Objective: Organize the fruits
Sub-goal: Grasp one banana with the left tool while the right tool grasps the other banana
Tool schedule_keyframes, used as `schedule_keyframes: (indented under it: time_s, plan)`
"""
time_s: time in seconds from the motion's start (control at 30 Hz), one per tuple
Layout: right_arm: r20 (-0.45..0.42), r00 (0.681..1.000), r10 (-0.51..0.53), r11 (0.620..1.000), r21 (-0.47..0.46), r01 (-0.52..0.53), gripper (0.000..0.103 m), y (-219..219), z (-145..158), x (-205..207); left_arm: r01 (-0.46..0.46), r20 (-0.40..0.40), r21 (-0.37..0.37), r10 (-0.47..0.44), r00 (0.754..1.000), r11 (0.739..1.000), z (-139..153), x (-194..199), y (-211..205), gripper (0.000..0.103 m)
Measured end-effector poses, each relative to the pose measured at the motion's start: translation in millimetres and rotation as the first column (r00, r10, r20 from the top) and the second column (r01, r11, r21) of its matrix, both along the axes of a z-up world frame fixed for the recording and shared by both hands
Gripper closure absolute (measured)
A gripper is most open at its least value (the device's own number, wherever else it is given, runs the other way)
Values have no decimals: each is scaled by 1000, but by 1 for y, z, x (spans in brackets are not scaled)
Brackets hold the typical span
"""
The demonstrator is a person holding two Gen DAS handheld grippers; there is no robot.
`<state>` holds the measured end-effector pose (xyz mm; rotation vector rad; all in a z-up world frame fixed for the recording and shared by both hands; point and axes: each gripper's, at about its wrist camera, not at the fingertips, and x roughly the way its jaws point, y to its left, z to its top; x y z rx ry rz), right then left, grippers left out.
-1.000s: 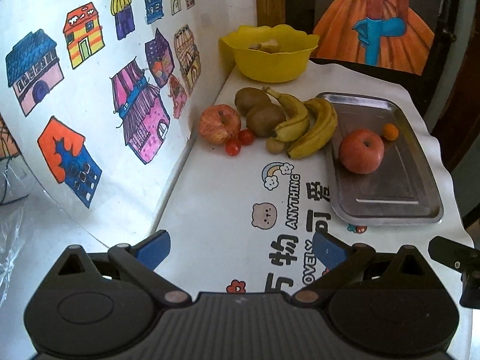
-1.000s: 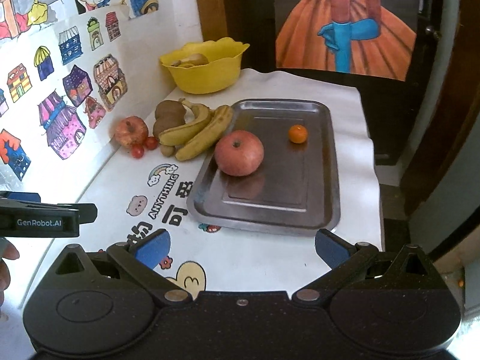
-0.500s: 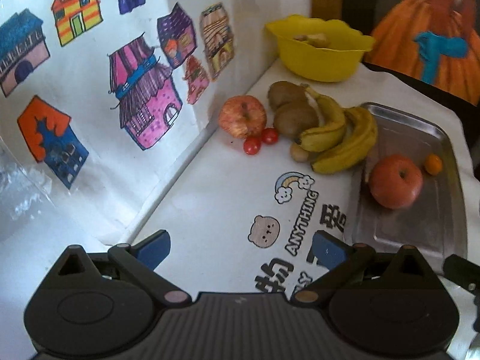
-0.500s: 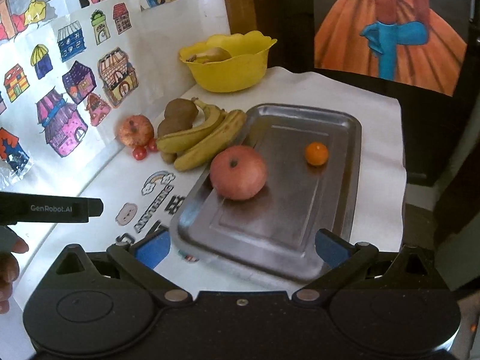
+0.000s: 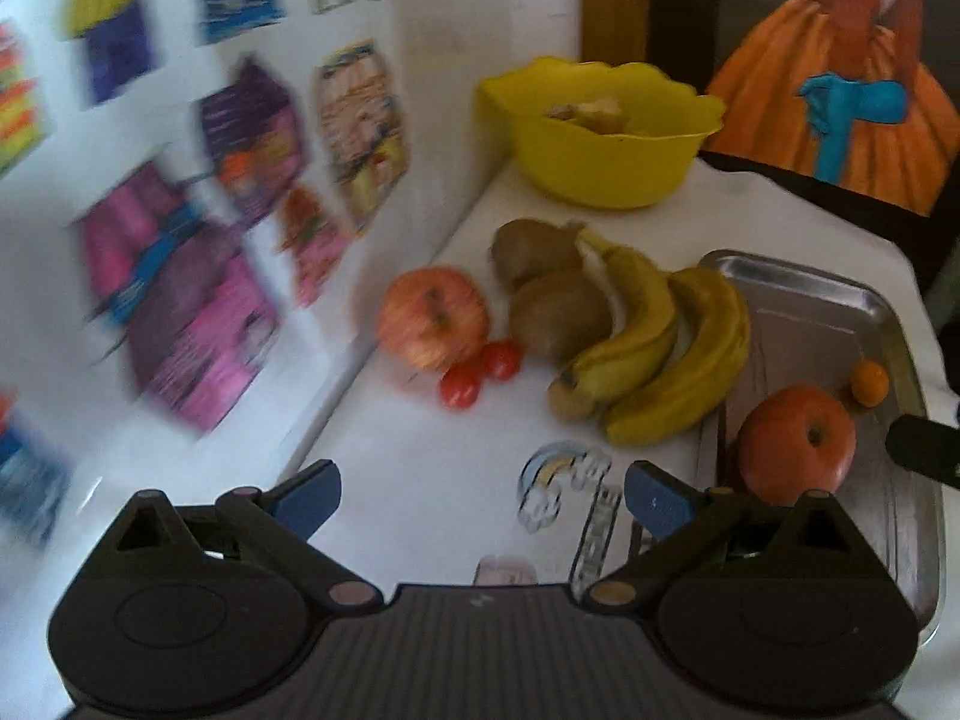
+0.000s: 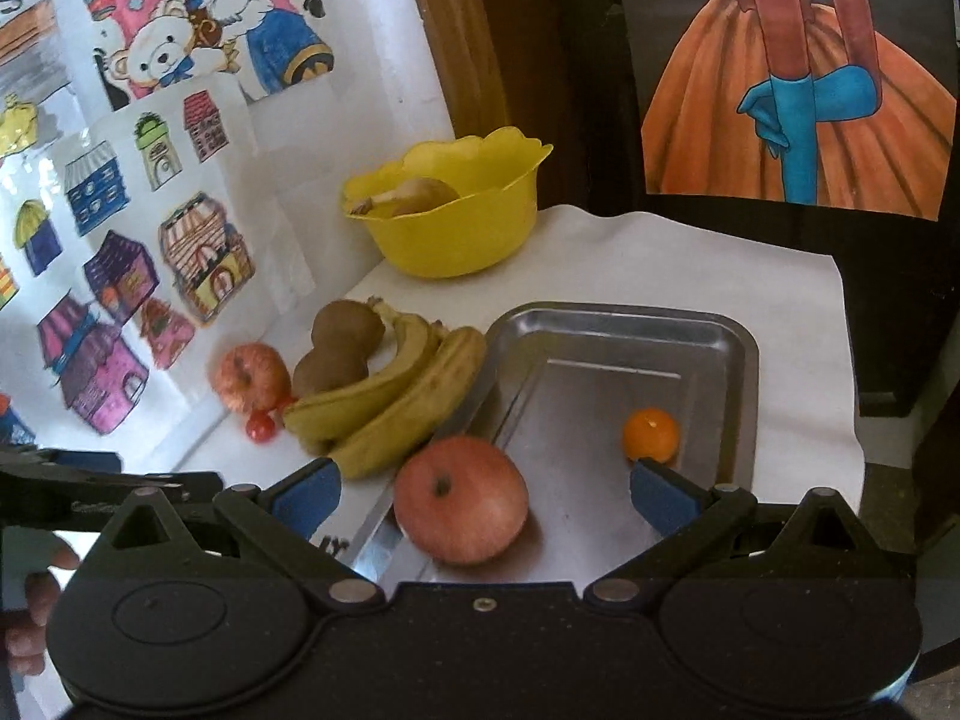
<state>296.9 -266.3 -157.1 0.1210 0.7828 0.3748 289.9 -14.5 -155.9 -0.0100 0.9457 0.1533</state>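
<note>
A steel tray holds a red apple and a small orange. Left of the tray lie two bananas, two kiwis, a second apple and two cherry tomatoes. My left gripper is open above the white cloth, short of the tomatoes. My right gripper is open, its blue fingertips to either side of the tray's apple.
A yellow bowl with something pale inside stands at the back. A wall of house drawings runs along the left. The cloth-covered table ends at a dark drop on the right. A hand shows at lower left.
Both grippers have moved forward toward the fruit. The left one swung closer to the apple, tomatoes and bananas; the right one closed in over the tray until the apple sits between its fingertips.
</note>
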Motion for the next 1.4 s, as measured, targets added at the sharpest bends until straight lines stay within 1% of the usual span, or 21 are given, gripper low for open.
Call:
schedule_keyframes:
  time_s: [0.07,0.13,0.2,0.27,0.37,0.43,0.5,0.57,0.63,0.67,0.73,0.8,0.87,0.9,0.97,1.07,1.1,1.13,1.27,1.4]
  plan:
    - [-3,1000,-24,1000,-3,24,2,7,-2,8,45,-6,-14,-45,999,999,-5,16,3,0]
    - [-6,999,-39,999,3,39,6,14,-5,18,85,4,-38,-85,996,996,-8,28,7,1]
    - [-15,999,-49,999,13,50,11,21,-9,32,122,6,-72,-122,992,990,-11,39,9,1]
    - [-23,998,-55,998,26,55,13,28,-12,47,165,17,-105,-164,986,981,-14,46,10,1]
    - [-51,998,-47,997,56,49,19,34,-19,72,229,26,-129,-228,973,965,-20,55,8,7]
    - [-82,995,-57,994,91,64,23,34,-23,85,259,29,-142,-257,966,955,-23,60,7,14]
    - [-108,992,-59,991,117,71,26,35,-27,96,267,38,-172,-265,964,948,-25,64,9,16]
    - [-122,990,-64,990,118,78,30,37,-31,104,271,36,-202,-269,962,941,-28,71,10,21]
    - [-138,989,-61,990,119,78,36,41,-35,112,276,33,-220,-275,961,936,-31,77,9,27]
    - [-151,987,-61,989,122,80,37,43,-37,116,279,33,-225,-279,960,933,-32,79,9,29]
    - [-176,983,-60,988,129,83,42,47,-43,122,285,29,-236,-287,958,929,-34,84,7,37]
    - [-201,978,-62,987,135,90,44,52,-49,127,284,16,-241,-289,957,928,-37,88,5,41]
    - [-224,972,-70,986,134,102,44,55,-54,130,276,7,-248,-283,959,929,-40,90,6,43]
    - [-235,969,-75,985,132,108,46,56,-56,132,274,3,-253,-282,959,928,-41,91,6,45]
    - [-255,963,-81,984,136,119,49,59,-60,135,272,-7,-271,-285,959,923,-44,93,7,46]
    - [-278,956,-97,982,133,138,58,63,-65,137,273,-7,-279,-286,958,921,-46,95,7,47]
    - [-281,955,-100,981,134,142,63,64,-65,137,274,-6,-285,-288,958,919,-46,95,8,50]
    - [-283,954,-102,980,138,145,65,65,-66,137,280,-1,-296,-294,956,913,-45,95,8,55]
    - [-291,948,-131,975,134,176,66,66,-63,136,277,-5,-298,-292,957,914,-45,94,7,56]
    - [-295,945,-143,970,147,192,68,62,-59,133,288,-1,-302,-302,953,909,-39,89,7,62]
